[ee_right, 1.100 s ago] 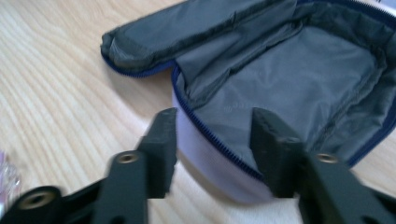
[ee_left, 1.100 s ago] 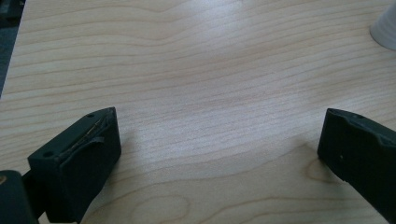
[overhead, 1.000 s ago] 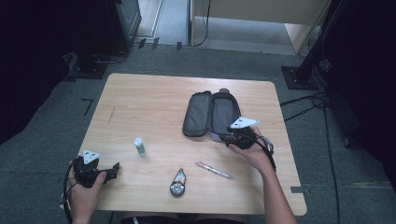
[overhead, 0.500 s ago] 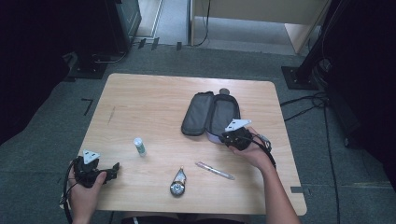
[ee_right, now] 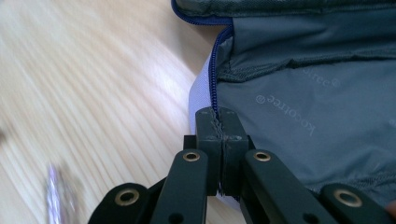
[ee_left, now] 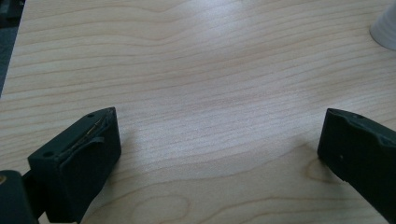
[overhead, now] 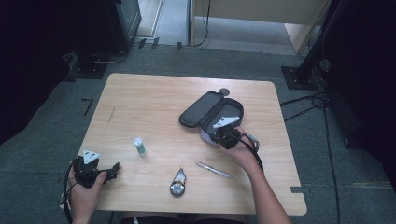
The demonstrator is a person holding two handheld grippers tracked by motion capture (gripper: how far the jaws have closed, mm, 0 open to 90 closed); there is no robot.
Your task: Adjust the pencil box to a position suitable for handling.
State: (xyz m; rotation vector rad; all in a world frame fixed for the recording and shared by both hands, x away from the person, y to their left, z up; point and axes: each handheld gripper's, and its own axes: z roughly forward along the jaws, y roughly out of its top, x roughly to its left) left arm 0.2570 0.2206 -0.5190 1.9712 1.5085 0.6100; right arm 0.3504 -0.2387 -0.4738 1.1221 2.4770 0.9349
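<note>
Pen [ee_right: 58, 196] by the counter's near edge: motion-blurred in right gripper view. White tube [ee_left: 385, 28] cut off at picture's edge. Pouch [ee_right: 299, 93] rim hidden between the right hand-held gripper [ee_right: 221, 122] pads.

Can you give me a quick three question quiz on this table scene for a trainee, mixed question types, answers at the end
1. True or false: the right gripper is clamped on the zipper edge of the open pencil case.
2. Which lies nearest the pen: A) the small white bottle, B) the tape measure, C) the left gripper?
3. Fill in: the left gripper's jaws stand ____ over the bare table.

Key: 1 true; 2 B; 3 open.
</note>
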